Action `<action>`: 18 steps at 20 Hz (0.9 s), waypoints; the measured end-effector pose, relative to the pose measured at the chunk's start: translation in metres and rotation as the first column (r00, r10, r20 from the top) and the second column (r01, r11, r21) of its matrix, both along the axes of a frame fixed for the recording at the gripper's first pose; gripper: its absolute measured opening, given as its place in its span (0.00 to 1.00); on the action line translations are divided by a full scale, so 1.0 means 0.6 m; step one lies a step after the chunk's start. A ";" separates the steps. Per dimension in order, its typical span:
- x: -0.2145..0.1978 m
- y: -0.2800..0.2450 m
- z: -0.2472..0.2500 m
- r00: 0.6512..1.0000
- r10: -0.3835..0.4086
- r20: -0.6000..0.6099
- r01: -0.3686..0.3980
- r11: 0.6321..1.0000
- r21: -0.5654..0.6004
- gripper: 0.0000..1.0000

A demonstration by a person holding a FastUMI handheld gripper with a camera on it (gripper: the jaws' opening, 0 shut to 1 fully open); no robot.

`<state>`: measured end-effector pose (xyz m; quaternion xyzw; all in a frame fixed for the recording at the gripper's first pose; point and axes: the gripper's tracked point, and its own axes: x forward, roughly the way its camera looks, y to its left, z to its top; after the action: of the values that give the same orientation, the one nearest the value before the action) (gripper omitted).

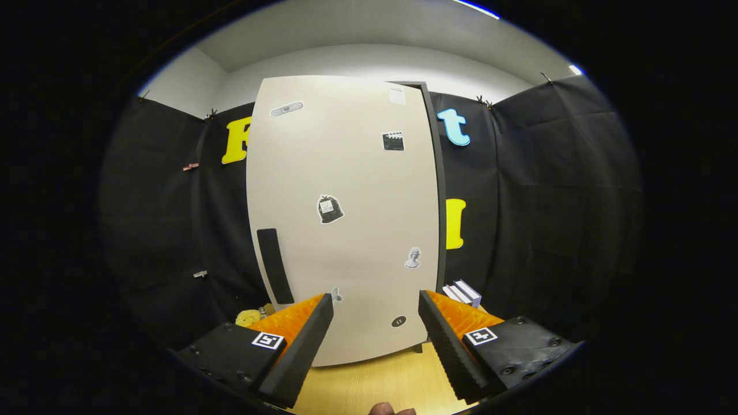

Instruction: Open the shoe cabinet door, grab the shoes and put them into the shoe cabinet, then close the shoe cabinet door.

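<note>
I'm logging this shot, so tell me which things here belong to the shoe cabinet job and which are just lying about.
Job:
shoe cabinet door, closed
its dark handle
tongs, open, holding nothing

Lying about:
yellow plush toy, beside the cabinet
white boxes on the other side
stickers on the door
wooden table

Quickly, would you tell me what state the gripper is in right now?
Gripper: open, holding nothing, fingers spread and aimed at the closed shoe cabinet door just ahead.

My gripper (375, 305), low in the frame, has two wedge-shaped fingers (297, 351) with ribbed inner pads. Each sits on a dark block with round screws and a small square black-and-white marker (268, 340).
</note>
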<state>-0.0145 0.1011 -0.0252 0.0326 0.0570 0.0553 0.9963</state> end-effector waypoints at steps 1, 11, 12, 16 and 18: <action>-0.001 -0.006 0.000 1.000 -0.009 0.000 0.009 1.000 -0.007 0.98; 0.006 -0.022 0.012 0.999 -0.030 0.037 0.032 0.998 -0.044 0.98; 0.006 -0.023 0.013 0.999 -0.029 0.038 0.031 0.998 -0.046 0.98; 0.006 -0.025 0.009 0.999 -0.030 0.030 0.031 0.999 -0.045 0.98; 0.006 -0.025 0.009 0.999 -0.029 0.027 0.030 0.999 -0.040 0.98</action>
<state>-0.0110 0.0863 -0.0197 0.0124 0.0443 0.0398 0.9981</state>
